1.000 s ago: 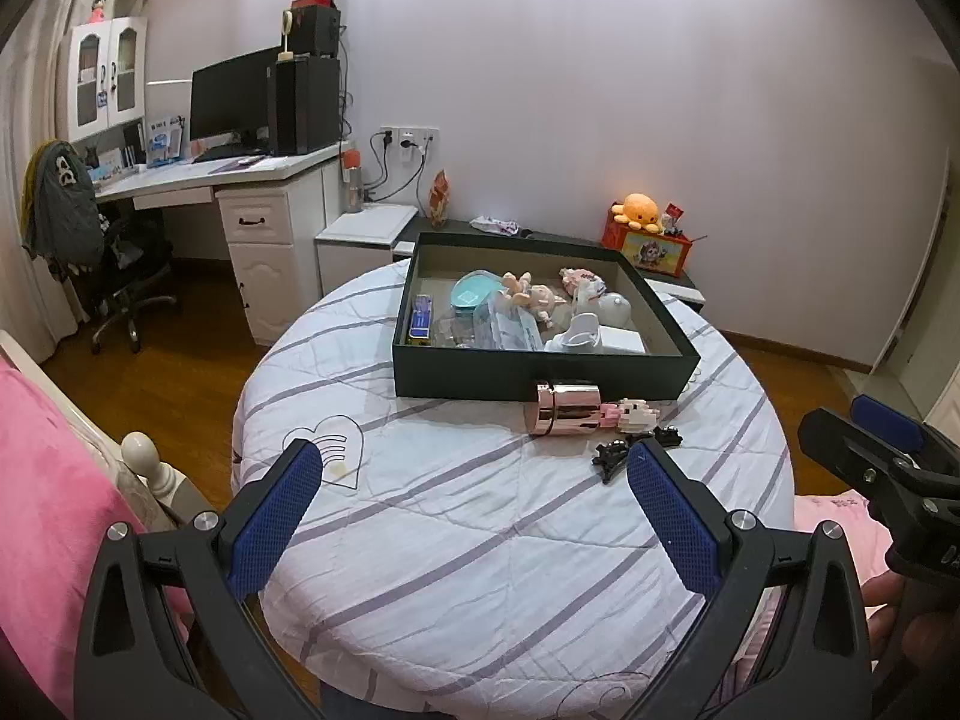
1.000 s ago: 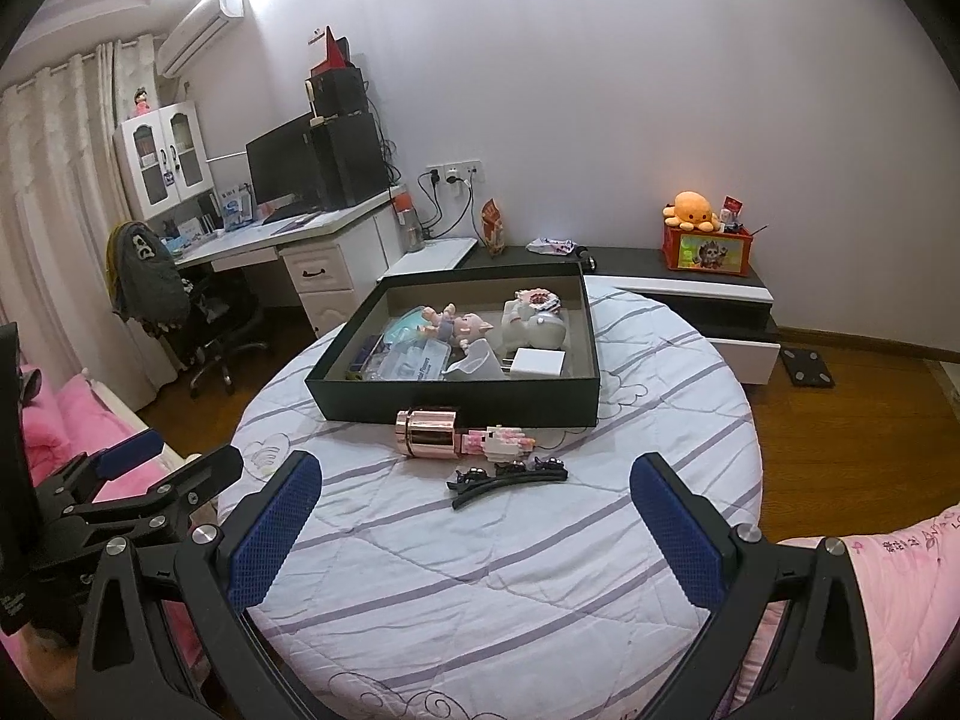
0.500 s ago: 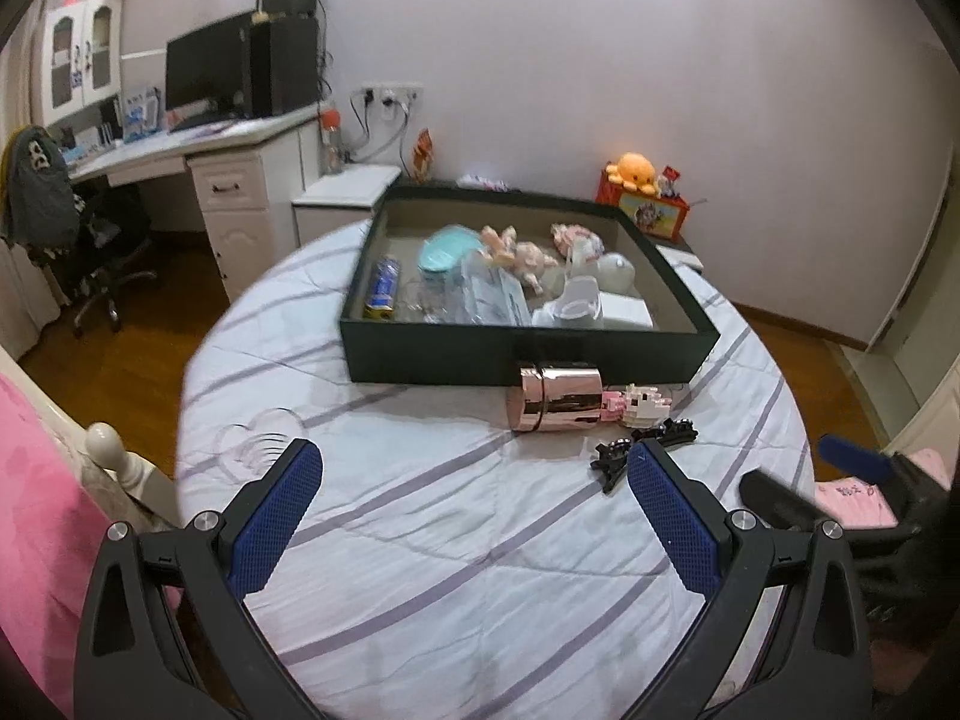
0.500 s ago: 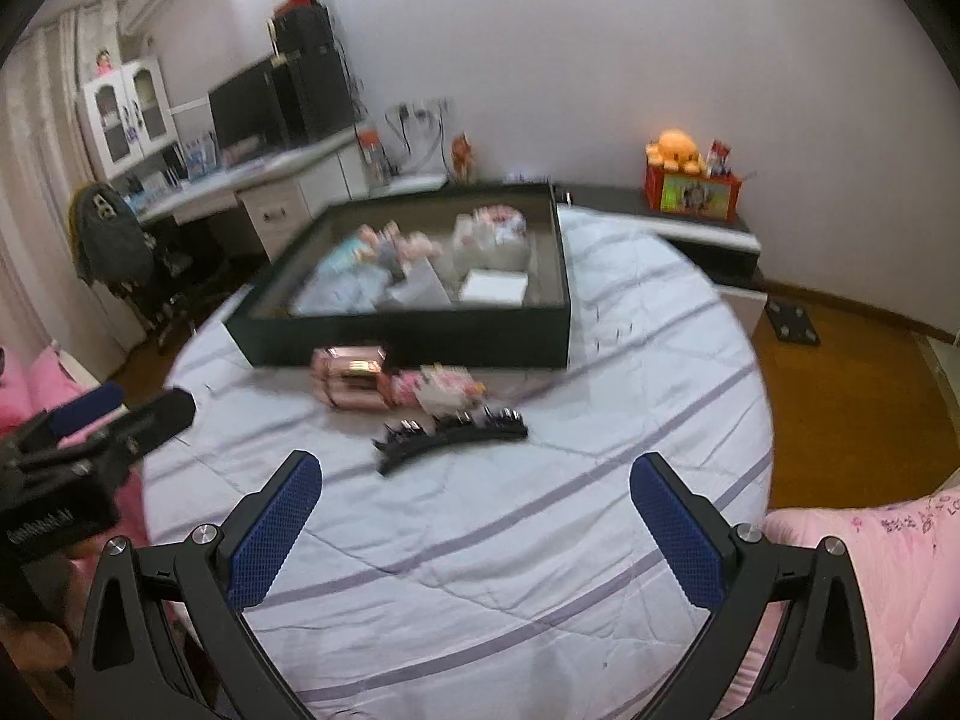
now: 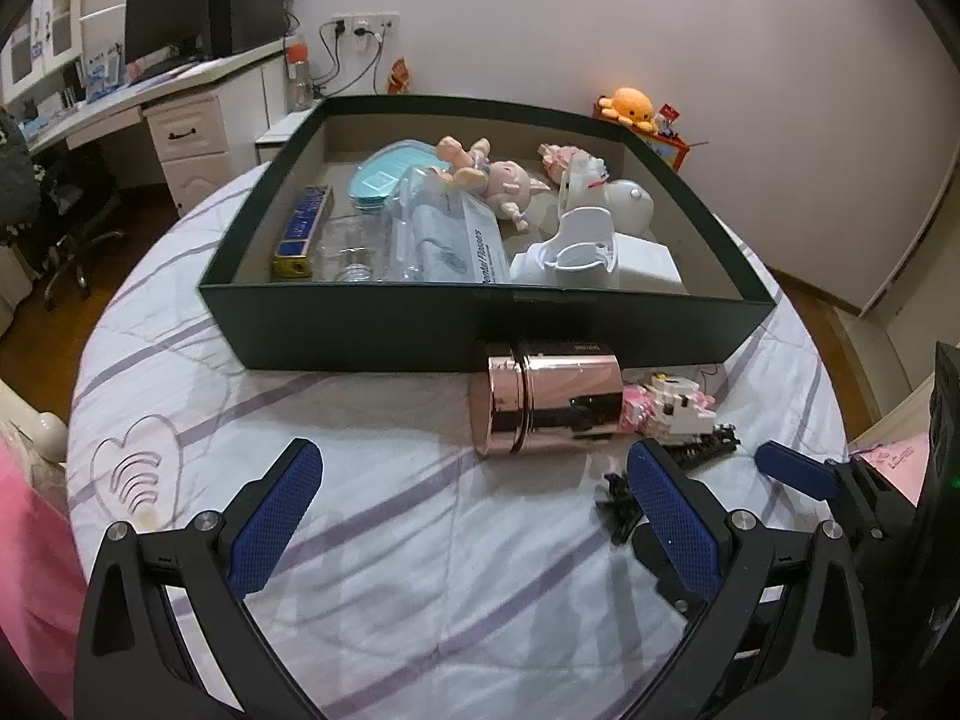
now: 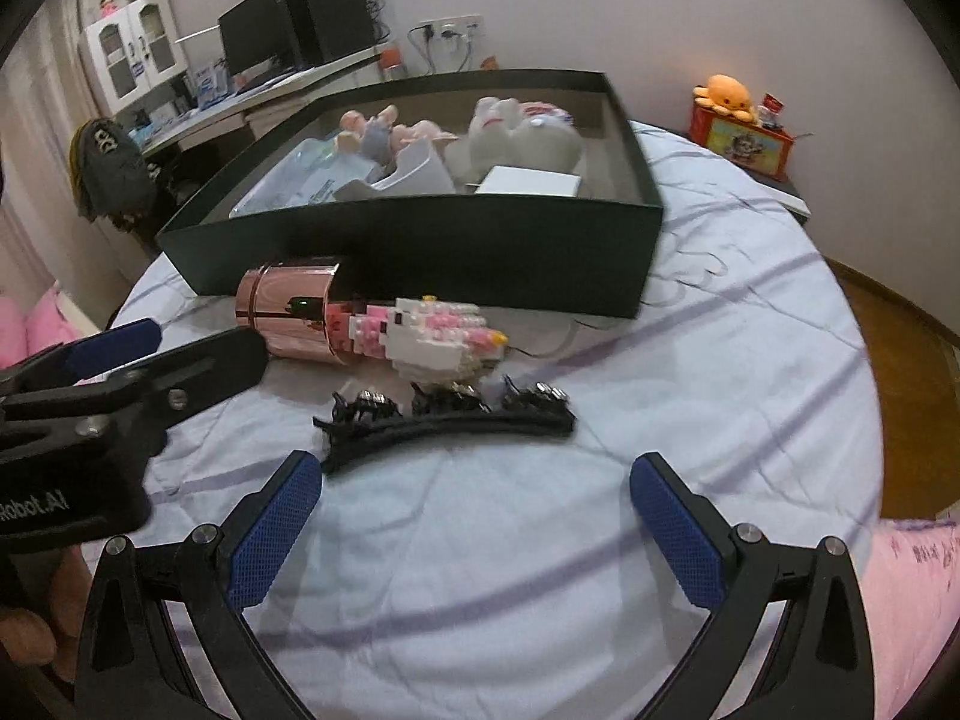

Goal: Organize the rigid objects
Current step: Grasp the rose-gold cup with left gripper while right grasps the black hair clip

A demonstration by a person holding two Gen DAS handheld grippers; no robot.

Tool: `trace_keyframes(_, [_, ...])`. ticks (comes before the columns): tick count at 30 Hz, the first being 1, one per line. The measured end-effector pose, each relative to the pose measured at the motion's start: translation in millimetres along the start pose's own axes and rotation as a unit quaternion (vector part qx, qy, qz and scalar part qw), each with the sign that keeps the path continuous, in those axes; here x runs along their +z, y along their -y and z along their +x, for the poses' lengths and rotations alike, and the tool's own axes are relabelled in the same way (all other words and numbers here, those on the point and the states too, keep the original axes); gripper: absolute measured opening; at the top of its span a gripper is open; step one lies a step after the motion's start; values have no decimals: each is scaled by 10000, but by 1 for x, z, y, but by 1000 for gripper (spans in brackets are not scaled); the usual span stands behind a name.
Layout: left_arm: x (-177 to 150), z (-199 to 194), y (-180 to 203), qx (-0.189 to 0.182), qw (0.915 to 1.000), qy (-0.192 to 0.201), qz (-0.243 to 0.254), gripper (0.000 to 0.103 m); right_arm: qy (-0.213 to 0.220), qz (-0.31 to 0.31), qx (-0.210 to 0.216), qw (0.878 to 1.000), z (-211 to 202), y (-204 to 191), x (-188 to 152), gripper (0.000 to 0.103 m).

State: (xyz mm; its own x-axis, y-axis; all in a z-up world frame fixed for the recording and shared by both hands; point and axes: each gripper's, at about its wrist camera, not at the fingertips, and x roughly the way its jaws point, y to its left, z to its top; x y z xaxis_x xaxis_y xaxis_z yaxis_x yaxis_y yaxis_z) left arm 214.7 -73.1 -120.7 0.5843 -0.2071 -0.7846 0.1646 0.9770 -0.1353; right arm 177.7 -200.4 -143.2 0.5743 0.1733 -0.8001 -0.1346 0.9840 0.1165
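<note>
A dark green open box (image 5: pixel 372 330) (image 6: pixel 540 276) holding toys, a blue tin and white items stands on the round striped table. In front of it lie a rose-gold cylinder (image 5: pixel 552 405) (image 6: pixel 288 315), a pink-white block figure (image 5: pixel 672 405) (image 6: pixel 432 336) and a black hair clip (image 6: pixel 450 423) (image 5: pixel 702 450). My left gripper (image 5: pixel 474 516) is open and empty, a little short of the cylinder. My right gripper (image 6: pixel 477 519) is open and empty, just short of the hair clip. Each gripper shows in the other's view, the right one (image 5: pixel 798 474) and the left one (image 6: pixel 138 360).
The striped tablecloth (image 5: pixel 390 540) covers the round table. A white desk with monitor (image 5: pixel 174 24) and a chair stand at the back left. An orange plush octopus (image 5: pixel 633 108) sits on a red box against the wall. Pink bedding (image 6: pixel 912 600) lies at the right.
Both grippers have moved forward and down toward the table. The cylinder, block figure and hair clip now appear much closer. Both stay open.
</note>
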Motion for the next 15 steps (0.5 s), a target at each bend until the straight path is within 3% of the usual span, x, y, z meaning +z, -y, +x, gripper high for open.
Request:
trace_keyframes(11, [13,29,4,-109,9999,-99,-63,103,44,-390,-116,9992,20,-12,9,103])
trace_keyframes(13, [14,32,0,-201,9996,-74,-163,99,66,-375,-122,9992,18,-11,9,99])
trace_keyframes(15, [14,34,-4,-354,9990,-69,-249,89,112,-341,-141,9993,16,-8,8,93])
